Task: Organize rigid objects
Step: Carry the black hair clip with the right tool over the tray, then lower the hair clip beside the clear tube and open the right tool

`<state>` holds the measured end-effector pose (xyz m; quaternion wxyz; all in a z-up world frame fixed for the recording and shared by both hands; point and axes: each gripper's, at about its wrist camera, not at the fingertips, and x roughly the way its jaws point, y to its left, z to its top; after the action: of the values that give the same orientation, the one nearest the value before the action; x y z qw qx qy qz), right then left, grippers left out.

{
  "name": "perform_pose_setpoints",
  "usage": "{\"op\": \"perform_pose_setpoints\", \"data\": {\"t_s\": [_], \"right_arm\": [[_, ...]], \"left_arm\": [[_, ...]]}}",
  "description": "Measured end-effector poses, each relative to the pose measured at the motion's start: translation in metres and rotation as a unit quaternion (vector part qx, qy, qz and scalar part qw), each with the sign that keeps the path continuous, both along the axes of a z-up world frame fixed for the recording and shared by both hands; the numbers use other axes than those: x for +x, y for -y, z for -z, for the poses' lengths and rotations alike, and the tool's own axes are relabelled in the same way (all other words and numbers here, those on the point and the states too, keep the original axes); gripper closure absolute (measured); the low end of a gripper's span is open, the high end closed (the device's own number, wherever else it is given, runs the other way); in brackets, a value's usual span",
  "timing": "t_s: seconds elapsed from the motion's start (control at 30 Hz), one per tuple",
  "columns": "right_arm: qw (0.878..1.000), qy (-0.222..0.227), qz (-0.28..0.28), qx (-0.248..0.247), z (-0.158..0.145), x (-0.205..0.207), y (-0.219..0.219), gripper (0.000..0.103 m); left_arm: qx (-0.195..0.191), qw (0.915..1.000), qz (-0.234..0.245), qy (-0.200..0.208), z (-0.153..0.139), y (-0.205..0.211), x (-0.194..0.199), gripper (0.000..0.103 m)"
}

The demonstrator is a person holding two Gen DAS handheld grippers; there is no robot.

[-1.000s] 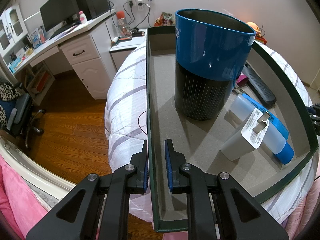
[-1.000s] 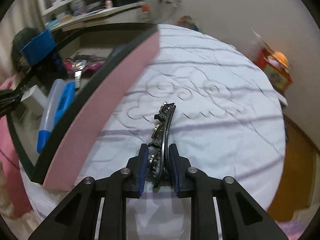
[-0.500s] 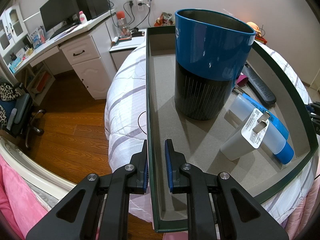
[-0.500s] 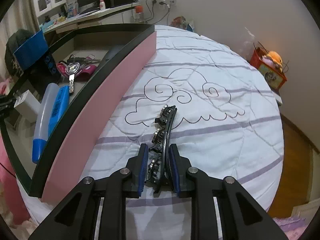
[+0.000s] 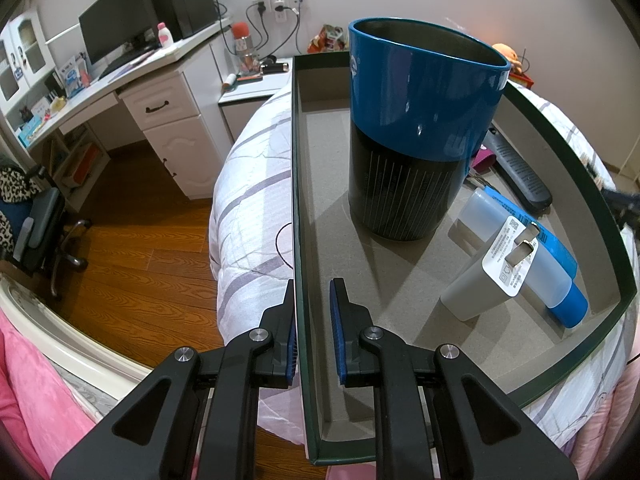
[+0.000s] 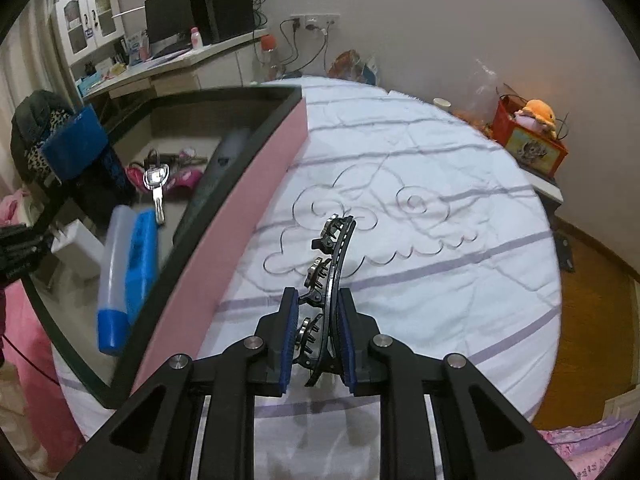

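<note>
The left gripper (image 5: 313, 312) is clamped on the left side wall of the box (image 5: 298, 184); one blue pad lies against the outer face of the wall and the other against the inner face. The box rests on the bed (image 6: 420, 220). A blue-and-black cup (image 5: 416, 128) stands upright inside it, and a white charger (image 5: 484, 276) lies beside a blue-capped case (image 5: 532, 252).

The right gripper (image 6: 318, 332) is closed narrowly on a black curved hair clip (image 6: 330, 264). The clip is held edge-on between the pads, above the bedsheet, just right of the box's pink outer wall (image 6: 236, 240).
</note>
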<state>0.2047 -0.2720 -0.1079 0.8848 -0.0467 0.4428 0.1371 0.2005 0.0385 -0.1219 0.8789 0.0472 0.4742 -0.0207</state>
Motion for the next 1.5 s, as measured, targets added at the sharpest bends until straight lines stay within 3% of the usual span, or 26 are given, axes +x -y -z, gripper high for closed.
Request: {"op": "perform_pose_setpoints", "data": {"t_s": [0.17,0.33,0.5,0.7,1.17,1.33,1.5], "right_arm": [[0.999,0.046,-0.003,0.016,-0.038,-0.011,-0.008,0.084],[0.995,0.073,-0.066,0.019,-0.065,-0.027,-0.053,0.084],[0.989,0.036,-0.144,-0.003,-0.045,-0.028,-0.112,0.083],[0.983,-0.015,-0.185,-0.017,-0.013,-0.017,-0.152,0.083],[0.971,-0.054,-0.231,-0.029,-0.002,-0.018,-0.18,0.083],[0.973,-0.061,-0.223,-0.024,0.003,-0.013,-0.176,0.083],[0.974,-0.063,-0.215,-0.018,0.002,-0.006,-0.166,0.074]], "left_arm": [[-0.001,1.0,0.0,0.001,0.0,0.0,0.0,0.09],[0.0,1.0,0.0,0.0,0.0,0.0,0.0,0.091],[0.0,1.0,0.0,0.0,0.0,0.0,0.001,0.09],[-0.006,1.0,0.002,0.0,-0.001,-0.001,0.002,0.089],[-0.007,1.0,0.003,0.001,0.0,-0.001,0.002,0.089],[-0.01,0.9999,0.003,0.002,-0.001,-0.001,0.002,0.088],[-0.011,0.9999,0.004,0.003,-0.001,-0.002,0.002,0.088]]}}
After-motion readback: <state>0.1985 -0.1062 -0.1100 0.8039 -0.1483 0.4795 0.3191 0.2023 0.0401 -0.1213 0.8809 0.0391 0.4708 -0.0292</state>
